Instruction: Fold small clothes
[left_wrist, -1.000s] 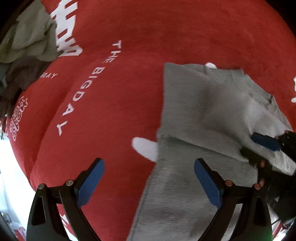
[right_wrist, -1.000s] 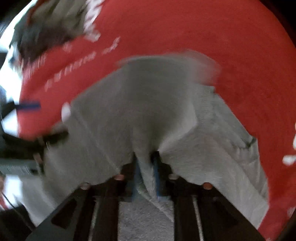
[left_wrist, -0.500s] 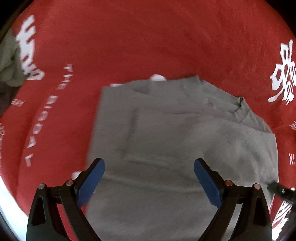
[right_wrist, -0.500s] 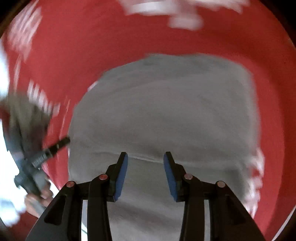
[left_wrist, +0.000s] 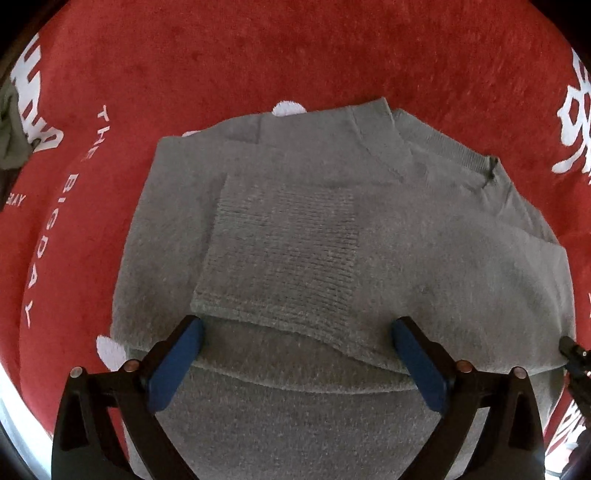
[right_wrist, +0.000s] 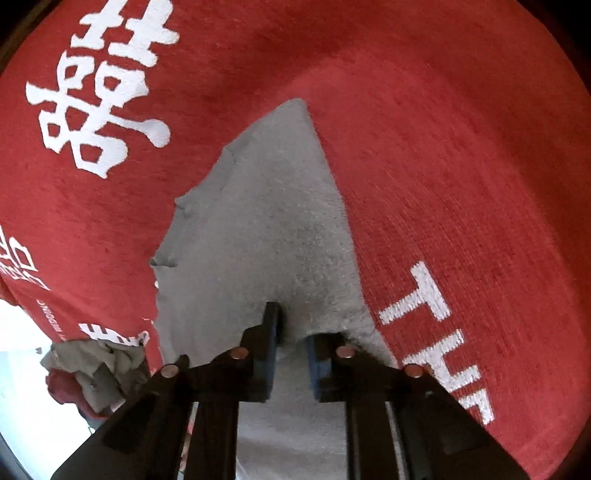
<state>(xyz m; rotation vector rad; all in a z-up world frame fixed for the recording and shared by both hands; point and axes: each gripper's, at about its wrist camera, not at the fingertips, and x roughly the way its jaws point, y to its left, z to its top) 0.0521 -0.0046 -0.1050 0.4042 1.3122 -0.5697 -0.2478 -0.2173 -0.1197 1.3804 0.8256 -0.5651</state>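
Nearest the lens, the right tongs (right_wrist: 291, 343) are pinching a puckered edge of the grey knit sweater (right_wrist: 258, 229), while the left tongs (left_wrist: 295, 350) are hanging spread and empty over its folded near half, nothing pressing their pads. The sweater is lying partly folded on the red printed cloth (left_wrist: 295, 55), ribbed panel (left_wrist: 284, 251) at centre, collar (left_wrist: 461, 158) toward two o'clock. It is looking soft, light and floppy; edges and corners are likely offering the surest hold.
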